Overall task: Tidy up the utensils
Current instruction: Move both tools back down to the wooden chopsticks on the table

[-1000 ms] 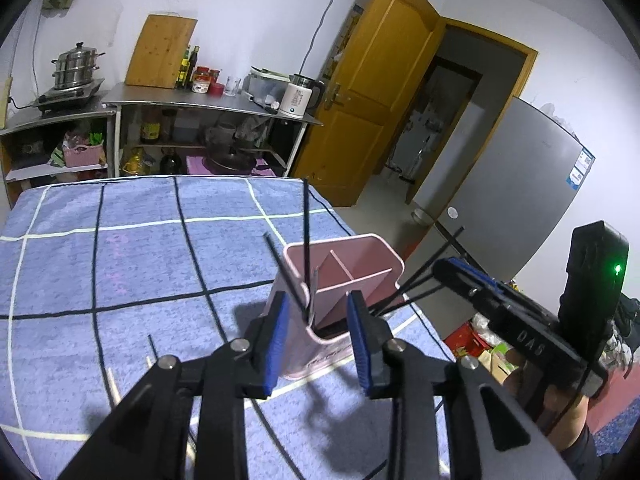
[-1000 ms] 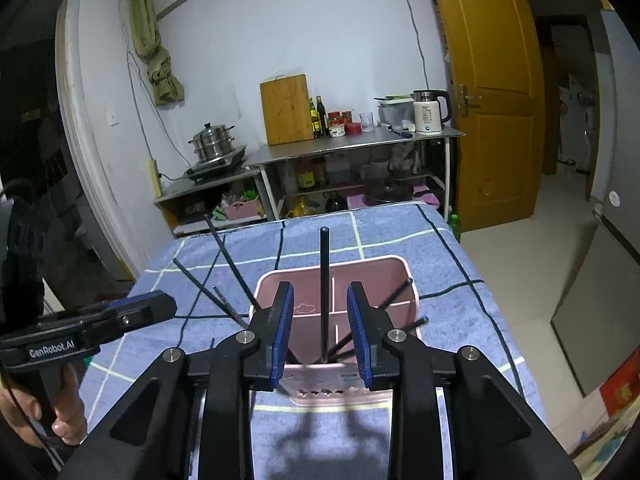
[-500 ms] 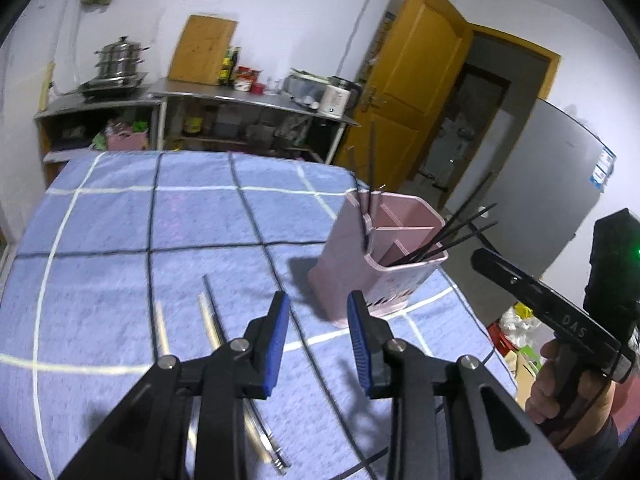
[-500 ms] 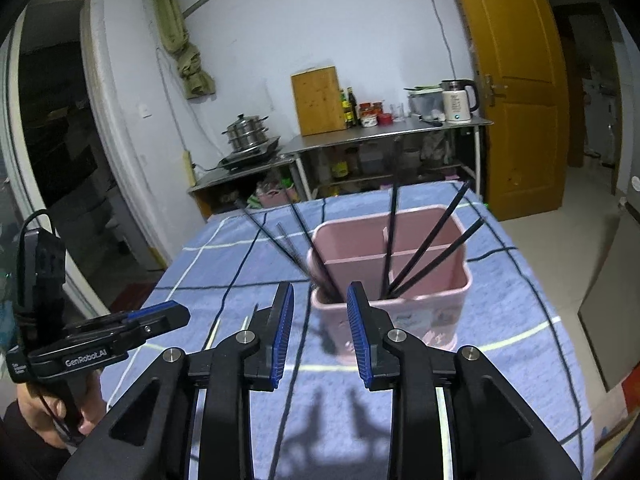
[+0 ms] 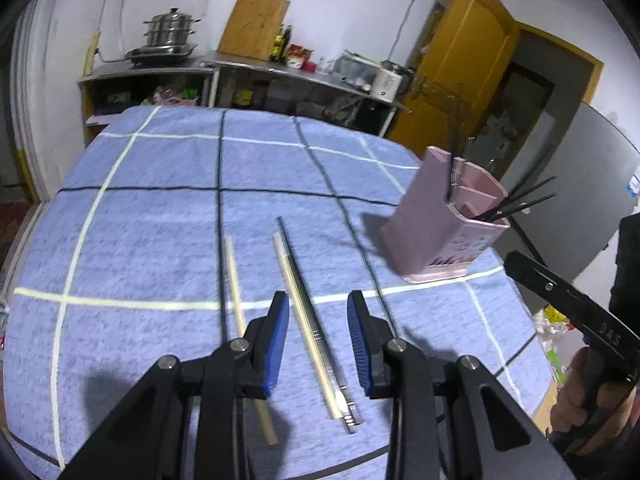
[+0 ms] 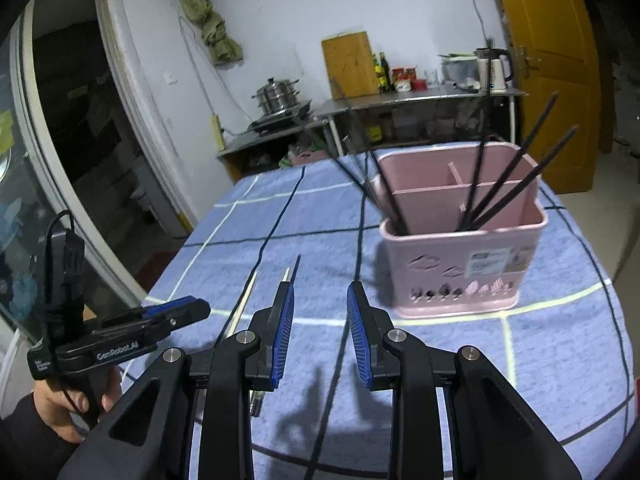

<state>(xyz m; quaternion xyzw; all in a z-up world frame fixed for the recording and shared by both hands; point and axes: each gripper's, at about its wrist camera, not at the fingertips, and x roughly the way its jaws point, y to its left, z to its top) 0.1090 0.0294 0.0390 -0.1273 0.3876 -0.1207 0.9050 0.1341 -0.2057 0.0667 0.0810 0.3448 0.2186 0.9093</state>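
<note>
A pink utensil holder (image 5: 444,232) (image 6: 460,248) stands on the blue checked cloth and holds several black chopsticks (image 6: 516,184). Three loose chopsticks lie on the cloth: a dark metal one (image 5: 316,328), a pale one beside it (image 5: 300,316) and a wooden one (image 5: 248,332) to the left. My left gripper (image 5: 318,340) is open and empty, its jaws straddling the dark and pale pair from above. My right gripper (image 6: 320,332) is open and empty, left of and in front of the holder. The left gripper also shows in the right wrist view (image 6: 176,312).
The blue cloth (image 5: 160,220) covers the table; its front edge curves close under the grippers. A steel counter with a pot (image 5: 170,36), cutting board (image 5: 256,26) and kettle (image 6: 494,68) stands behind. A yellow door (image 5: 452,80) is at right.
Both grippers have pulled back from the holder and away to the left. The left one has dropped down over the loose chopsticks. Both stay open and empty.
</note>
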